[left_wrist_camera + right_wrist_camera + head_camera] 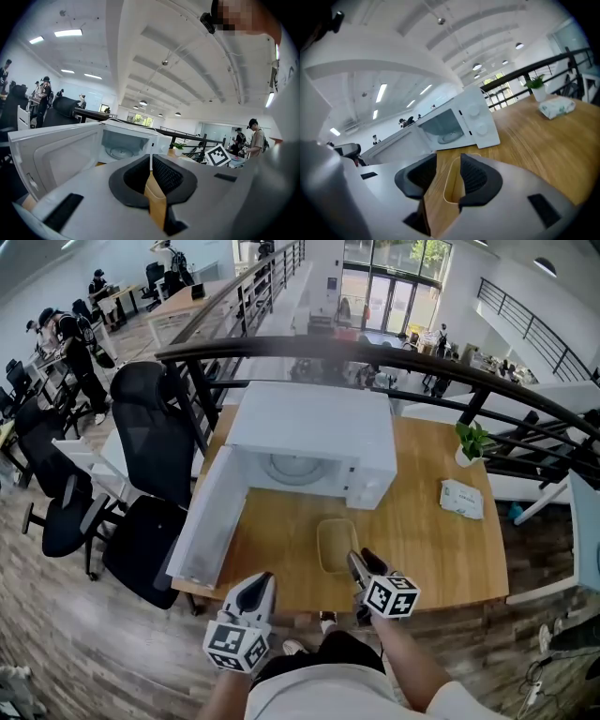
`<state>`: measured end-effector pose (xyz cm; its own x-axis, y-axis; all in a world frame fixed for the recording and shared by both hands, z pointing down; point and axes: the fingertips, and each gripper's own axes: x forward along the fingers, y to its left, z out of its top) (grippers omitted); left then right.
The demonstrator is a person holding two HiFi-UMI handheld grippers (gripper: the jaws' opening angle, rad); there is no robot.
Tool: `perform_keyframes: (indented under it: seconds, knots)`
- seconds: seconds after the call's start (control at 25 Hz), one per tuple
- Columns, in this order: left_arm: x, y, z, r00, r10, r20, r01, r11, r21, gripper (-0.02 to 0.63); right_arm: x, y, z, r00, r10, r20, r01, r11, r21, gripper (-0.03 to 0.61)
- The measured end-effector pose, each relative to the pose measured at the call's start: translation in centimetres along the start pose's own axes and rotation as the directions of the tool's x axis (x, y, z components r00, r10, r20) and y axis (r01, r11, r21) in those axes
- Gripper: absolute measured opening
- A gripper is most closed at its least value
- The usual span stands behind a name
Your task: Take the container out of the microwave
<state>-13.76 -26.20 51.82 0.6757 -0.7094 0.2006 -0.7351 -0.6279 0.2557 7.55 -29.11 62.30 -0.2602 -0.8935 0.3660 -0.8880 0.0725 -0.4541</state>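
Note:
A white microwave point(309, 437) stands on the wooden table point(431, 531) with its door point(211, 517) swung open to the left; only the glass turntable point(292, 468) shows inside. A clear rectangular container point(336, 545) lies on the table in front of it. My right gripper point(361, 561) is open at the container's near right corner. In the right gripper view the container's rim point(451, 187) shows between the spread pads of the right gripper point(447, 176). My left gripper point(258, 585) hovers at the table's front edge, shut and empty, pointing at the microwave point(124, 140).
A small potted plant point(472, 442) and a tissue packet point(461, 498) sit at the table's right side. Black office chairs point(150, 427) stand left of the table, close to the open door. A dark railing point(394, 357) runs behind the microwave.

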Motion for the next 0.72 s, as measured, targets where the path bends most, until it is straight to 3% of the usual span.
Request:
perform_keyframes:
  seconds: [0.12,0.28,0.72]
  knots:
    - [0.1,0.1,1.2,1.000,0.009,0.019,-0.009,1.000,0.029,0.044,-1.2,2.2,2.5,0.999,0.019,0.035,-0.014,0.991,-0.132,0.131]
    - [0.0,0.3,2.9,0.999,0.021,0.042,-0.024,0.997,0.069,0.044,-3.0,4.3,6.1,0.992,0.028,0.121,0.000,0.974,-0.228,0.049]
    - [-0.1,0.3,7.0,0.994,0.046,0.099,-0.058,0.991,0.119,0.044,-7.4,7.8,12.5,0.964,0.087,0.251,0.006,0.937,-0.350,0.021]
